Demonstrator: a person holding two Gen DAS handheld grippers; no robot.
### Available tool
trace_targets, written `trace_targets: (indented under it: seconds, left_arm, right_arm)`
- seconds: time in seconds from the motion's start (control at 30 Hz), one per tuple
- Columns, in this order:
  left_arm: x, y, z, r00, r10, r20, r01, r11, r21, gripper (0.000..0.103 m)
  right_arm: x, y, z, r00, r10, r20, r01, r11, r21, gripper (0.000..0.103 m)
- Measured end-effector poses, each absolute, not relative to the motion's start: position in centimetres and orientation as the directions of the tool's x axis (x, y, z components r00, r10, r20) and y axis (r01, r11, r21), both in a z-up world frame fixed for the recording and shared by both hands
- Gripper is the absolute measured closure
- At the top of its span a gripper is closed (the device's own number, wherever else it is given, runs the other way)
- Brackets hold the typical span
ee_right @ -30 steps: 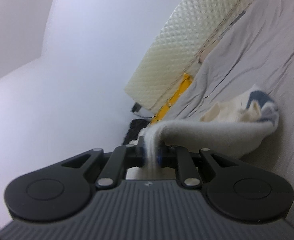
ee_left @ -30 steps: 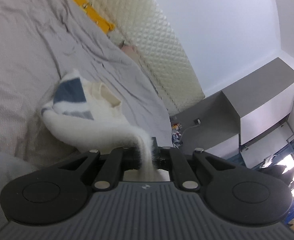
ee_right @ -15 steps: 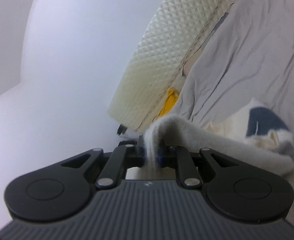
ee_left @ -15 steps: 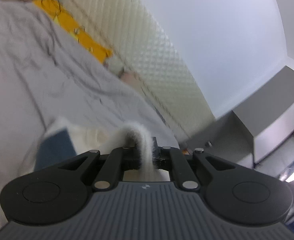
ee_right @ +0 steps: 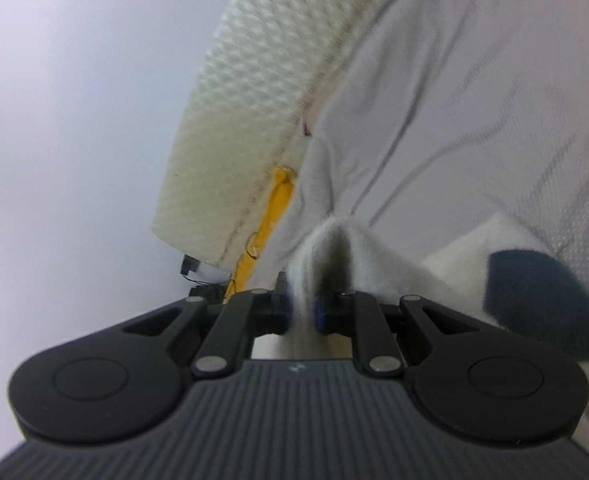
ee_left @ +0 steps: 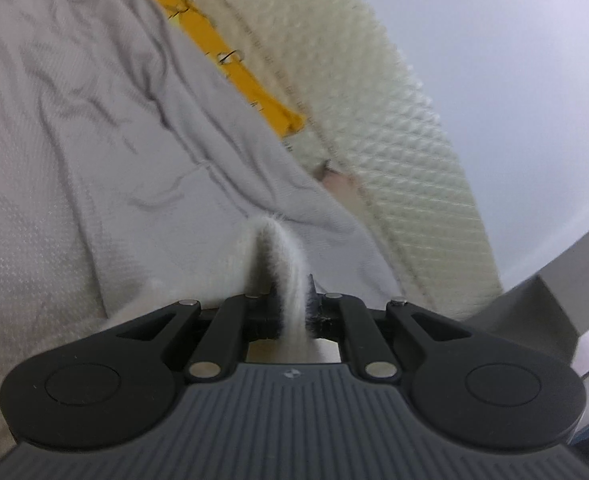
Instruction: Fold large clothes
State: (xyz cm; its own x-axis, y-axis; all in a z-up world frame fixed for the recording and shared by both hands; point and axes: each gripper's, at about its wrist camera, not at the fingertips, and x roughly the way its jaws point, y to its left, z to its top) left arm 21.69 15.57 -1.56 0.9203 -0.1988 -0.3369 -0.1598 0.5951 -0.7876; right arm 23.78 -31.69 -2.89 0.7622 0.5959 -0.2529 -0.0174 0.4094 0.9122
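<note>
The left gripper [ee_left: 292, 312] has its jaws pressed almost together on a pinched fold of a fuzzy white sweater [ee_left: 282, 264]; the knit rises out of the narrow gap in a rounded hump just ahead of the jaws, then drops away to the left and below them, where it slips out of sight behind the gripper's black body. The right gripper [ee_right: 306, 312] likewise has its jaws clamped narrowly on a fold of the same sweater [ee_right: 378, 256], which arches up in front of them and runs off to the right, spreading onto the bed with a dark blue patch [ee_right: 534, 292] showing on the white fabric near the right edge of that view. So the garment is gripped at two points, one in each pair of jaws, with the rest of it lying low on the bed to the inner side of each gripper. Beyond the knit, a wrinkled pale grey bedsheet [ee_left: 74, 140] covers the bed. Along the far edge of the sheet runs a yellow strip [ee_left: 230, 64], and just beside that stands a cream quilted headboard [ee_left: 394, 128] with a diamond pattern, set against a plain white wall [ee_left: 514, 60]. Both views are tilted and somewhat blurred.
</note>
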Motion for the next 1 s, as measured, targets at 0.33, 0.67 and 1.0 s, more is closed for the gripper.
trace_targets:
  seconds: [0.33, 0.67, 1.0]
  left_arm:
    - [30.1, 18.6, -10.2, 0.882, -0.209, -0.422, -0.23, 0.592, -0.773, 0.095]
    - [32.0, 19.2, -11.3, 0.881, -0.233, -0.412, -0.19, 0.623, -0.758, 0.095]
    - [29.0, 17.3, -8.3, 0.866, -0.305, -0.395, -0.11, 0.656, -0.747, 0.043]
  right_arm:
    - [30.1, -30.5, -10.8, 0.695, 0.604, -0.389, 0.126, 0.431, 0.894, 0.088]
    - [31.3, -30.0, -11.6, 0.697, 0.604, -0.388, 0.107, 0.447, 0.888, 0.086]
    - [28.5, -29.4, -8.2, 0.694, 0.609, -0.383, 0.035, 0.503, 0.864, 0.046]
